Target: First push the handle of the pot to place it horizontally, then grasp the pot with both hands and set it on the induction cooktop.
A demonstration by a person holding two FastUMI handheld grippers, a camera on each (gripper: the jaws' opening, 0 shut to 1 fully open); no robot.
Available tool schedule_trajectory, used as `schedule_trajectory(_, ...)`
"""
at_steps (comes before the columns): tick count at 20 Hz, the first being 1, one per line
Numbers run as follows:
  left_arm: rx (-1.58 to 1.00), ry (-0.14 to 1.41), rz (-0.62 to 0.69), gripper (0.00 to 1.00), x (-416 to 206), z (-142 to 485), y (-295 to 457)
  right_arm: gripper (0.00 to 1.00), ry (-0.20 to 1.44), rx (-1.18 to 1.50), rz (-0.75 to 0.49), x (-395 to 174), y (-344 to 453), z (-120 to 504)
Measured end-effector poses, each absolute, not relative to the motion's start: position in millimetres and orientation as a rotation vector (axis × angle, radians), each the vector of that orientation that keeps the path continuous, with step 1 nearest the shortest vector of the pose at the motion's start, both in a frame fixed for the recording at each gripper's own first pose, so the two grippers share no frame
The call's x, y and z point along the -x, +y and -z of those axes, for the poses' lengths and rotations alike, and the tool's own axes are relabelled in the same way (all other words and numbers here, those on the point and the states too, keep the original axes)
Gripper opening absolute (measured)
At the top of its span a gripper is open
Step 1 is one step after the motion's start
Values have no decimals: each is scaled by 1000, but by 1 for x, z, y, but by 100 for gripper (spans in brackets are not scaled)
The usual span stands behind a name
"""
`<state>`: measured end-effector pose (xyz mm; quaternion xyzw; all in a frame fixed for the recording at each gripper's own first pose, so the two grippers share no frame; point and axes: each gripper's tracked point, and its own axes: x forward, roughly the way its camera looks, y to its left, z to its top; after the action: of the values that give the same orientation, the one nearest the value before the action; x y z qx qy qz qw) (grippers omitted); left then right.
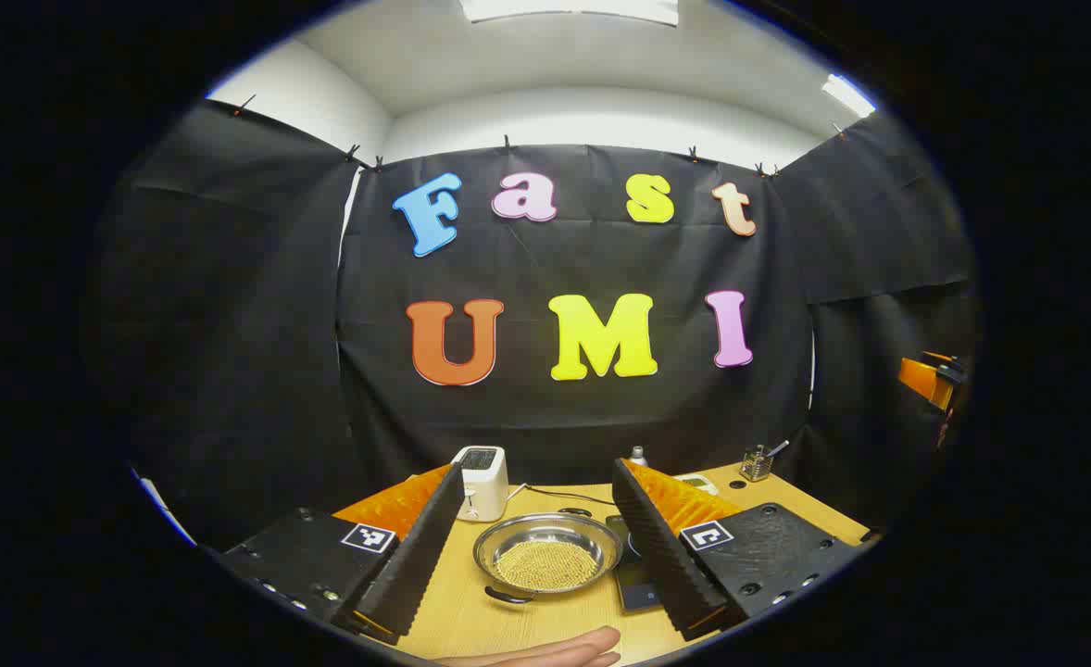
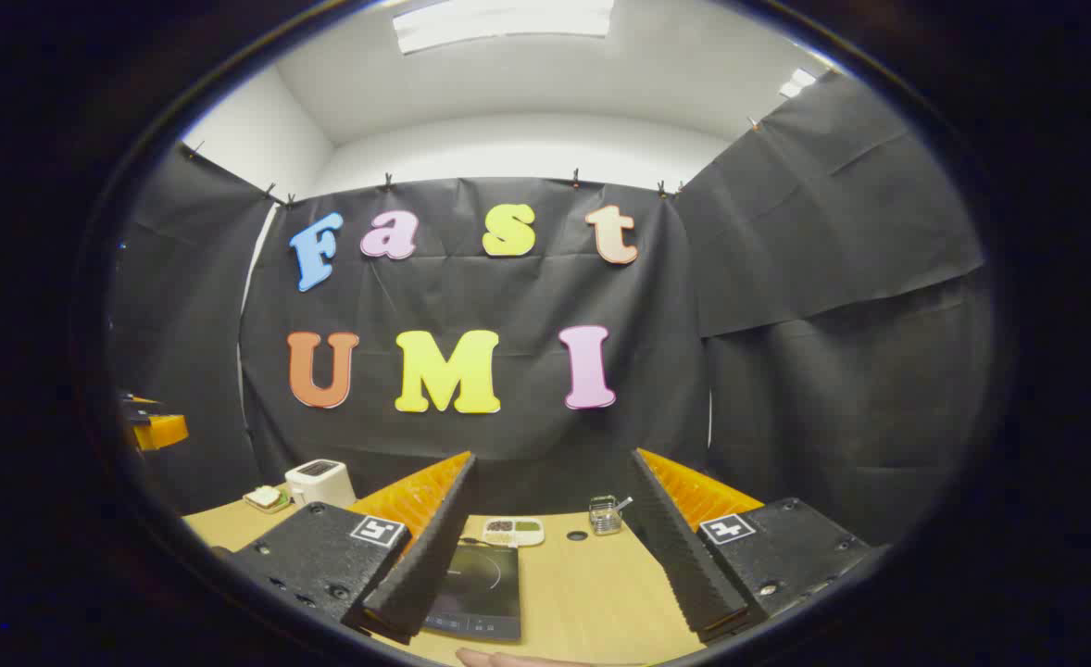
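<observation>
From my left gripper (image 1: pixel 536 528) I look down on a shallow round pot of shiny steel (image 1: pixel 547 554), sitting on the pale wooden desk (image 1: pixel 471 616) between its two fingers, which stand wide apart and touch nothing. The pot holds a flat bed of small tan grains, and a short dark loop handle juts from its rim toward the desk's near edge. Just beside it, on the side of the right-hand finger, lies the flat black glass induction cooktop (image 1: pixel 633 579), partly hidden by that finger. A white boxy toaster (image 1: pixel 481 482) stands toward the desk's far edge, and a small clear glass jar with utensils (image 1: pixel 757 461) sits near the far right corner. A hand (image 1: pixel 545 650) rests at the near edge.

My right gripper (image 2: pixel 555 537) also has its jaws spread, holding nothing. Between its fingers I see the cooktop (image 2: pixel 479 593) lying flat, with a pale divided dish of food (image 2: pixel 513 531) beyond it toward the far edge.
</observation>
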<state>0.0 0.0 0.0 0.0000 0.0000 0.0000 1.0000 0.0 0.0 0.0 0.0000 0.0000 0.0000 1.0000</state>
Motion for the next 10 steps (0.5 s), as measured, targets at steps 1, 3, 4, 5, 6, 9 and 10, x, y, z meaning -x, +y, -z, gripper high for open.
schedule_trajectory(1, 1, 2, 0, 96, -2, 1, 0, 96, -1, -1, 2, -1, -1, 0)
schedule_trajectory(3, 7, 0, 10, 96, -2, 1, -1, 96, -2, -6, 4, -2, -3, 1)
schedule_trajectory(4, 7, 3, 12, 96, -3, 3, -2, 96, -3, -9, 3, -3, -3, 1)
schedule_trajectory(5, 5, 4, 7, 96, -4, 4, 0, 96, 0, -12, 1, -3, -3, 3)
schedule_trajectory(6, 1, 0, 3, 96, -6, 4, 3, 96, 3, -15, 0, -4, -3, 4)
schedule_trajectory(9, -8, 8, 0, 95, -7, 8, 6, 96, 8, -15, 8, -7, -7, 6)
schedule_trajectory(10, -9, 15, 3, 95, -8, 11, 6, 96, 9, -17, 10, -8, -7, 6)
